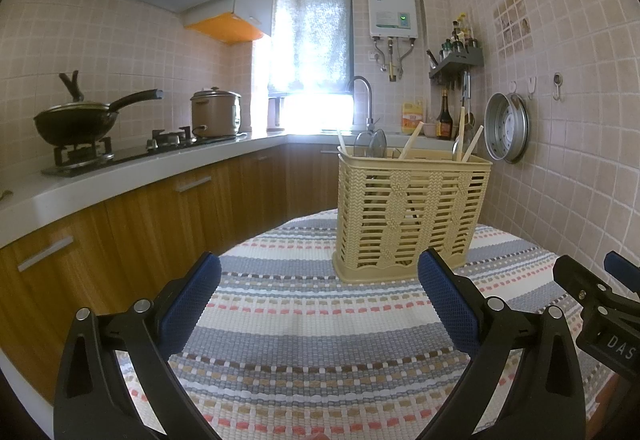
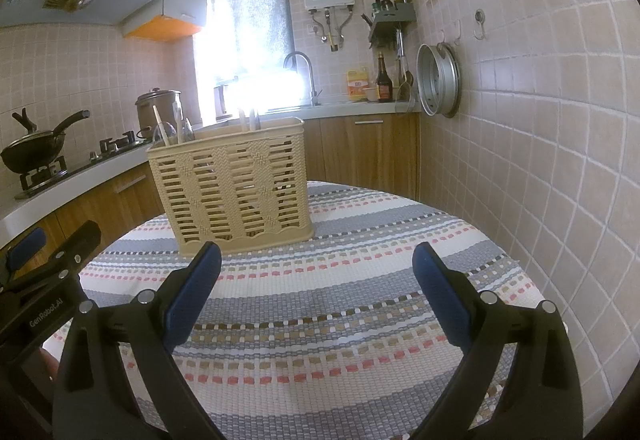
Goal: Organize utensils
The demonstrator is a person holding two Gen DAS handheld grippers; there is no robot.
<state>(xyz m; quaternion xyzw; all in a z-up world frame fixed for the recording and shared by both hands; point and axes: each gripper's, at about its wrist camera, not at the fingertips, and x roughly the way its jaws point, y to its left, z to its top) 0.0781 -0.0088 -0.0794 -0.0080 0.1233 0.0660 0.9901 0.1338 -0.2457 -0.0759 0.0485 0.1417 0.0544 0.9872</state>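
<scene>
Beige plastic basket [image 1: 412, 215] of utensils [image 1: 410, 145] stands on the far desk [image 1: 304, 324]. Both grippers [image 1: 320, 304] [image 2: 316, 296] hover near, fingers wide apart and empty; the light, stiff utensils look best pinched by their protruding handles.

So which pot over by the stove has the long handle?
The black wok on the burner. Its long handle sticks out, while the brown rice cooker beside it is a tall, lidded drum with no such handle.

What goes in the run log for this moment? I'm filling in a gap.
left claw: open, empty | right claw: open, empty | utensil basket: upright on striped tablecloth, utensils inside | none loose in view
</scene>
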